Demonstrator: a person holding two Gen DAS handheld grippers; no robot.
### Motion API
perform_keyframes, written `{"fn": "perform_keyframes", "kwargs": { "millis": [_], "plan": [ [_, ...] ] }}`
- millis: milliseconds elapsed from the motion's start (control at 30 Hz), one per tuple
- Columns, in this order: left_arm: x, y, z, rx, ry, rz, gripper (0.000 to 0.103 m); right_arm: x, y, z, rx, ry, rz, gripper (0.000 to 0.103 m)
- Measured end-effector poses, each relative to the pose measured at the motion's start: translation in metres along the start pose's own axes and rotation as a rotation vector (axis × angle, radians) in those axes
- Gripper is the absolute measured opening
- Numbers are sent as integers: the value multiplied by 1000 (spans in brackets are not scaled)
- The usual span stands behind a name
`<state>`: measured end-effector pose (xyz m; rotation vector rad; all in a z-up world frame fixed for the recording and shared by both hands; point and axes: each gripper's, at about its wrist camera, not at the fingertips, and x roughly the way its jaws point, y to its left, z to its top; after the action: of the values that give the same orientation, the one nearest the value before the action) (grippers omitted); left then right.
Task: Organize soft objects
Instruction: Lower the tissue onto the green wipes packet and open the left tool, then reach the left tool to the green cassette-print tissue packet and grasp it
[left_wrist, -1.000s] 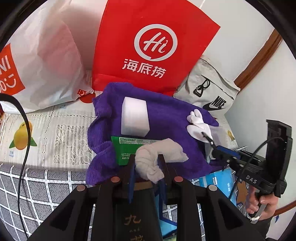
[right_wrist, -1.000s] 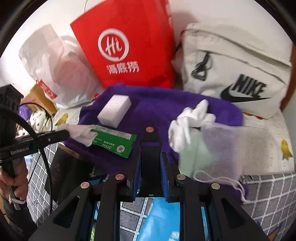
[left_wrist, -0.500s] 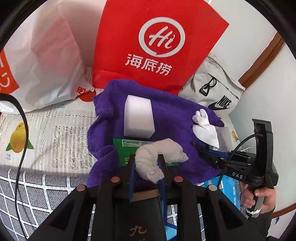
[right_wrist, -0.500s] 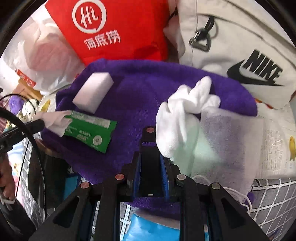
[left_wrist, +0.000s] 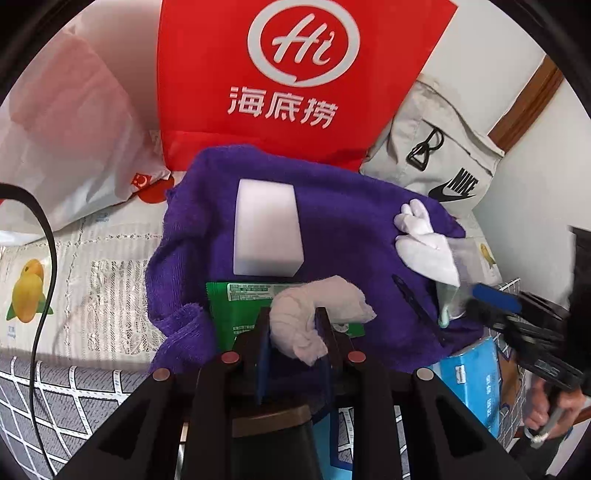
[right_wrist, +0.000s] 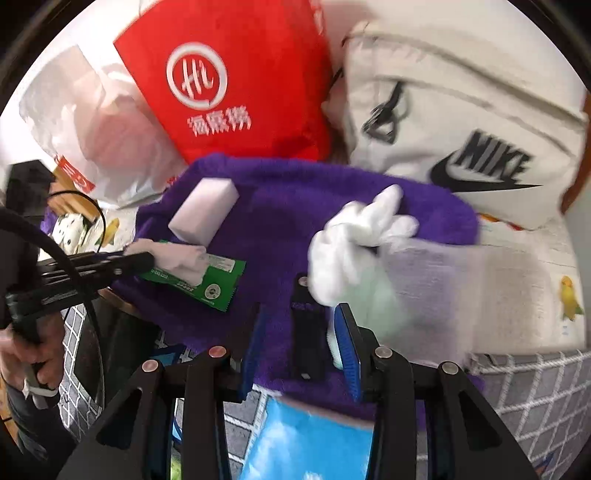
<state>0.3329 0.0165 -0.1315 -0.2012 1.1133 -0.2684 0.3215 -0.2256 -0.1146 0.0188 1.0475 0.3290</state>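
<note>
The wide purple terry towel (left_wrist: 354, 221) lies spread as the work surface, with the white rectangular foam sponge (left_wrist: 266, 229) on it, long axis running away from the left camera. Since a second ago the right gripper (right_wrist: 301, 354) has begun opening beside the white cloth glove (right_wrist: 354, 243), nothing between its pads, suggesting a fresh pick. The left gripper (left_wrist: 291, 332) stays clenched on the crumpled white tissue wad (left_wrist: 314, 314), held over the green packet (left_wrist: 236, 306).

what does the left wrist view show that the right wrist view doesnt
Only the left wrist view: the left gripper from behind, shut on a crumpled tissue, and a printed orange on the cover.

Only the right wrist view: the right gripper up close, jaws opening, a black clip between them on the towel, pads clear of it, and a printed parrot.

Both: purple towel, white sponge, green packet, white glove, mesh pouch, red bag, Nike bag.
</note>
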Motion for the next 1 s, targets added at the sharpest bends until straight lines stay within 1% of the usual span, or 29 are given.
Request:
{"fn": "perform_keyframes", "kwargs": {
  "millis": [67, 267, 333, 367, 433, 467, 500, 533, 600, 700, 733, 800, 900, 1000],
  "plan": [
    [7, 0, 1, 0, 16, -4, 21, -17, -2, -9, 2, -34, 11, 39],
    [17, -4, 5, 0, 44, -21, 21, -46, -3, -35, 35, -71, 43, 40],
    [20, -7, 6, 14, 59, -13, 27, -50, -1, -42, 41, -72, 46, 40],
    [22, -8, 7, 16, 80, 2, 29, -51, 1, -47, 45, -70, 48, 40],
    [21, -7, 7, 11, 91, 5, 33, -57, 6, -55, 55, -77, 49, 40],
    [20, -6, 6, 8, 92, 4, 39, -61, 8, -59, 57, -81, 56, 40],
    [18, -4, 5, 3, 90, 15, 42, -65, 11, -63, 53, -80, 63, 40],
    [14, -3, 3, -2, 80, 33, 42, -68, 14, -67, 45, -78, 66, 40],
    [4, 1, 0, -10, 65, 43, 42, -76, 21, -75, 34, -85, 58, 40],
    [-13, 5, -6, -28, 46, 27, 42, -84, 31, -86, 25, -82, 76, 41],
    [-18, 6, -9, -31, 39, 23, 42, -85, 36, -90, 21, -79, 85, 44],
    [-31, 8, -17, -41, 29, 17, 44, -86, 46, -100, 7, -71, 95, 47],
    [-46, 7, -33, -44, 14, -7, 49, -83, 63, -116, -10, -43, 140, 47],
    [-61, 8, -51, -56, -1, -27, 49, -75, 84, -134, -44, -4, 156, 47]
  ]
}}
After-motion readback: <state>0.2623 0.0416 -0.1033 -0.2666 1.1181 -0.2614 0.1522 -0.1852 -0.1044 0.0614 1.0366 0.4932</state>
